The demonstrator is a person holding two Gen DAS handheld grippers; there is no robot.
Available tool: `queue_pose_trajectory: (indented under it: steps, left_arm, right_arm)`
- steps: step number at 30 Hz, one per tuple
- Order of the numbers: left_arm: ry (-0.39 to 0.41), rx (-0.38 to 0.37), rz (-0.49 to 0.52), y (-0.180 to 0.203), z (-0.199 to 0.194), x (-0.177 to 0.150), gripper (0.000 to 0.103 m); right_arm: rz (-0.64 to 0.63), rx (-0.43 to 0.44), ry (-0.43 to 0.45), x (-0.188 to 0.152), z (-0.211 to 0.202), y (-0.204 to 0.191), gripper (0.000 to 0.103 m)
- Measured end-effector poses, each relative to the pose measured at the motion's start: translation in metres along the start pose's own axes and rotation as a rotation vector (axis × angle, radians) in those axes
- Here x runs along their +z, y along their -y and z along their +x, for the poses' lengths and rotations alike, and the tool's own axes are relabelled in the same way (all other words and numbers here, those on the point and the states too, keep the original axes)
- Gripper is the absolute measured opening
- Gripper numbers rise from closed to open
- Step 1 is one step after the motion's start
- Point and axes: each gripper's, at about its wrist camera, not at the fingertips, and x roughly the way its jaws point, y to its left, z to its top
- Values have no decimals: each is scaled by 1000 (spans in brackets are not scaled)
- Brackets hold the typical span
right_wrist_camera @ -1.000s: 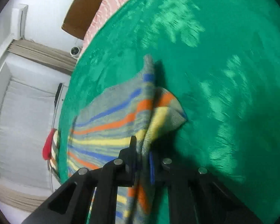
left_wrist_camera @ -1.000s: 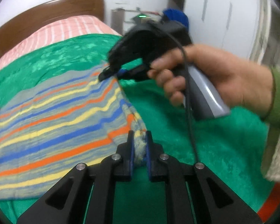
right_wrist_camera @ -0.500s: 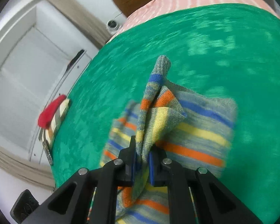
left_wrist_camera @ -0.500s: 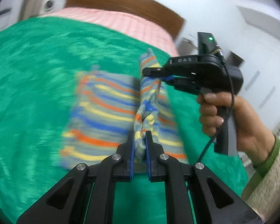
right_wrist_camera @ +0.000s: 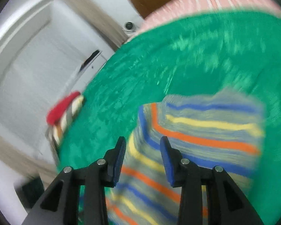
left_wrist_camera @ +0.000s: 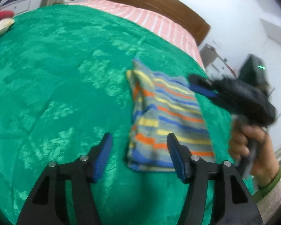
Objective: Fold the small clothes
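On the green bedspread (left_wrist_camera: 56, 78), the left gripper (left_wrist_camera: 139, 153) has just been opening, nothing between its jaws; the striped garment (left_wrist_camera: 168, 116) lies folded, apparently needing tidying; the right gripper (right_wrist_camera: 142, 159), likewise just released, hovers above it.

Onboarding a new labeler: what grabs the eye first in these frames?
The striped knit garment, folded and lying flat on the bright green bedspread, right of centre in the left wrist view. Next, both grippers, whose jaws have just been opening: the left gripper wide at the garment's near edge, the right gripper above the stripes, neither pinching cloth.
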Motion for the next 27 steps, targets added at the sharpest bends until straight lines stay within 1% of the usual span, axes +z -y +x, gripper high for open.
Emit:
queue_pose_trajectory:
  steps: [1,2,3,4,5,6,7,8,9,10,11,14,17,19,20,21,22,23,24,25,27]
  left_arm:
    - [-15,7,14,2,4,0,59]
    - [-45,23,30,7,14,-2,30]
    - [-76,48,34,6,23,0,6]
    - [-95,69,31,6,28,-3,6]
    - [-95,85,25,6,28,-7,5]
    - [-97,91,17,1,29,-9,4]
    - [-105,86,9,0,30,-10,4]
    - [-110,89,2,-2,31,-12,4]
    - [-114,96,4,-4,30,-13,4]
    - [-115,99,8,-6,34,-11,4]
    - [-118,103,10,-7,42,-6,4]
    - [-125,116,27,-6,36,-10,4]
    - [-135,153,93,2,27,-13,5]
    - [-138,178,123,8,16,-15,8]
    - [-138,211,136,10,8,-18,14]
    - [-134,231,146,9,0,-20,18]
    - [-123,256,165,9,-9,-25,37]
    - [-113,265,176,9,-15,-29,64]
    - [-89,276,185,8,-24,-35,74]
    - [-71,285,192,7,-29,-40,84]
    - [-50,298,213,4,-35,-51,86]
  right_arm:
    - [-87,-26,-12,-7,-14,-8,38]
    - [-178,-46,-45,-19,-26,-17,36]
    - [-241,-55,-88,-32,-30,-25,31]
    - [-295,-68,-142,-49,-33,-29,25]
    - [-335,-108,-211,-72,-32,-28,22]
    - [-365,-173,-288,-97,-25,-26,22]
    - [-390,-231,-335,-118,-20,-22,20]
    - [-420,-274,-311,-142,-22,-20,20]
    - [-415,-282,-246,-153,-29,-19,20]
    - [-391,-286,-222,-158,-32,-18,21]
    - [-342,-287,-192,-162,-35,-16,21]
    - [-238,-273,-116,-169,-42,-7,21]
    - [-184,-245,-68,-177,-48,0,21]
    - [-161,-243,-66,-176,-55,-1,21]
    - [-157,-253,-61,-177,-62,-3,21]
    - [-152,-274,-51,-179,-69,-9,25]
    - [-147,-296,-41,-182,-78,-15,46]
    - [-139,-311,-28,-188,-87,-19,69]
    - [-130,-314,-4,-194,-96,-21,75]
    - [-121,-315,30,-202,-106,-25,76]
    - [-113,-325,70,-216,-122,-29,76]
